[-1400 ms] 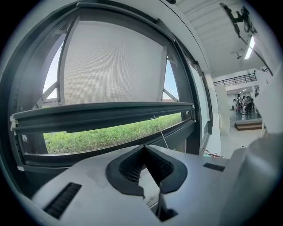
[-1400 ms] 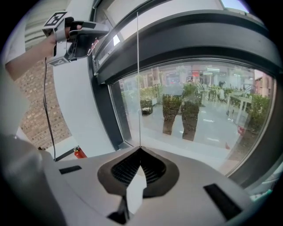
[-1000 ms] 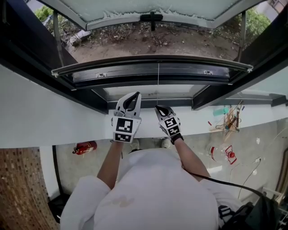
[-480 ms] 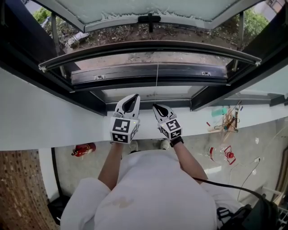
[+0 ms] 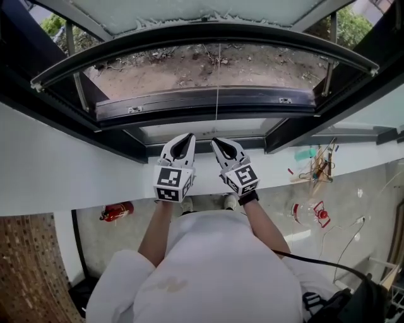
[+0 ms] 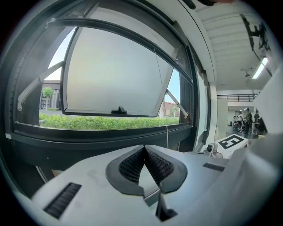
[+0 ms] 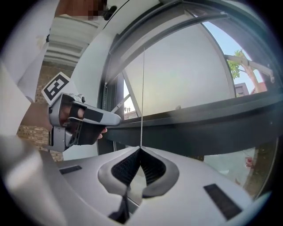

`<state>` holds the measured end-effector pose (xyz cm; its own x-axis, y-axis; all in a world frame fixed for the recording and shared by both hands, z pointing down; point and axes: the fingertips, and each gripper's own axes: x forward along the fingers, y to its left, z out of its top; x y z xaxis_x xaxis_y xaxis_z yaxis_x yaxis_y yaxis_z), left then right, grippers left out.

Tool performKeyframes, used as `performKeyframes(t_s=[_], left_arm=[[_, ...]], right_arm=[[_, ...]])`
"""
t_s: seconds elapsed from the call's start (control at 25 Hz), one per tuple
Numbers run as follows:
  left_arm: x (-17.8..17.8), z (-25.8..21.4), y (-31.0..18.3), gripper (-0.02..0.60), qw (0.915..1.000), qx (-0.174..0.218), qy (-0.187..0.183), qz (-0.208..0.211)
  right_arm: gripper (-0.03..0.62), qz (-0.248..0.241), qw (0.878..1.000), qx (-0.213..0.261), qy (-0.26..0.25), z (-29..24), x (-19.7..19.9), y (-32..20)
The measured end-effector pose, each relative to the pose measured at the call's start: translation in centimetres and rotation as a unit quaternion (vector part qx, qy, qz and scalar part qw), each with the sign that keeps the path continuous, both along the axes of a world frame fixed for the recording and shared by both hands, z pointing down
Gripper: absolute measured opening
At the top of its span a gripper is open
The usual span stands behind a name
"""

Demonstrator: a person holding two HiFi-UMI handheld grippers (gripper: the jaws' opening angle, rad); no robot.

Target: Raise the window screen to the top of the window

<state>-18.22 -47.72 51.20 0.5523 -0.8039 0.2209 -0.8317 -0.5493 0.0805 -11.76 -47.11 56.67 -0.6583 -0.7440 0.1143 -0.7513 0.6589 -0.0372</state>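
Observation:
The window screen's dark bottom bar arches across the upper part of the opening in the head view. A thin pull cord runs from it down to my right gripper, which is shut on the cord just above the white sill. In the right gripper view the cord enters the closed jaw tips, with the bar high above. My left gripper sits close beside the right one, shut with nothing in it. From the left gripper view the cord hangs to its right.
The glass sash is swung outward beyond the frame, with bare ground below it outside. The lower window frame lies just beyond both grippers. On the floor are a red fire extinguisher at left and cables and tools at right.
The screen's bottom bar has climbed steadily toward the top of the opening. Both grippers stayed near the sill, the right one still pinching the cord and shifted slightly.

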Motion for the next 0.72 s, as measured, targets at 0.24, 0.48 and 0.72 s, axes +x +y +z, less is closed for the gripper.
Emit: performKeyframes(t_s=[0.24,0.48,0.72], left_arm=[[0.2,-0.2,0.2,0.002,1.0,0.001,0.005,0.003],[0.5,-0.2,0.4,0.002,1.0,0.001,0.009,0.003],[0.6,-0.7,0.6,0.002,0.9999,0.004,0.015,0.003]], right_arm=[[0.003,-0.004,0.999,0.026,-0.045,-3.3,-0.4,0.2],[0.003,-0.003,0.997,0.067,-0.036,-7.5,-0.6,-0.2],[0.003,-0.001,0.995,0.091,-0.043,-9.8,-0.6,-0.4]])
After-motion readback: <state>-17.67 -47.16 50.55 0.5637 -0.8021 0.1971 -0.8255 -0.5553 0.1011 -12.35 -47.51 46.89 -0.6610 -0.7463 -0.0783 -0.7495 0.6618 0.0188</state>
